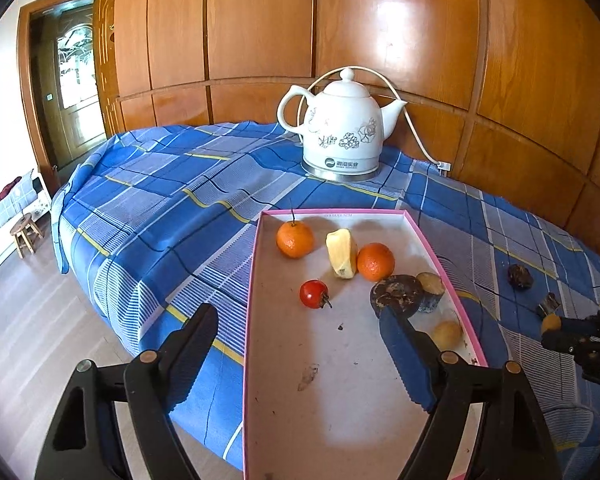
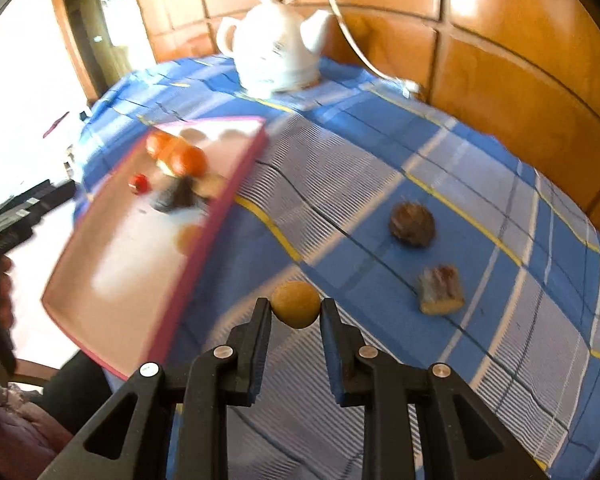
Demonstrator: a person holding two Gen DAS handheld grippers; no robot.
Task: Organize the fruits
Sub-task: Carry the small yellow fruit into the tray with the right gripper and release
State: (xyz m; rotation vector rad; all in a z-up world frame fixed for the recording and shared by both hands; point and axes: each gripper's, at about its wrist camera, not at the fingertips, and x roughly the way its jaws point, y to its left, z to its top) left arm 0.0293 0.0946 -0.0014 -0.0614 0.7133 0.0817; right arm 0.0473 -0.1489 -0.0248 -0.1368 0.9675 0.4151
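Backdrop: wood-panelled wall (image 1: 380, 20) behind a bench under a blue plaid cloth (image 1: 160, 200); white kettle (image 1: 342, 128) at the back.
Left wrist view: left gripper (image 1: 296, 320) spread wide, holding nothing, over the pink-rimmed tray (image 1: 252, 280) of fruit in front of the kettle.
Right wrist view: right gripper (image 2: 295, 306) pinches a small tan fruit (image 2: 295, 304) just right of the tray; two dark pieces (image 2: 412, 224) lie farther right on the cloth.

- Bright daylight; glare patches on the glossy orange wood panelling (image 1: 400, 28).
- Left view sharp.
- Right view motion-blurred, smearing the pink-rimmed shallow tray (image 2: 236, 184).
- Fisheye bending, dark corners.
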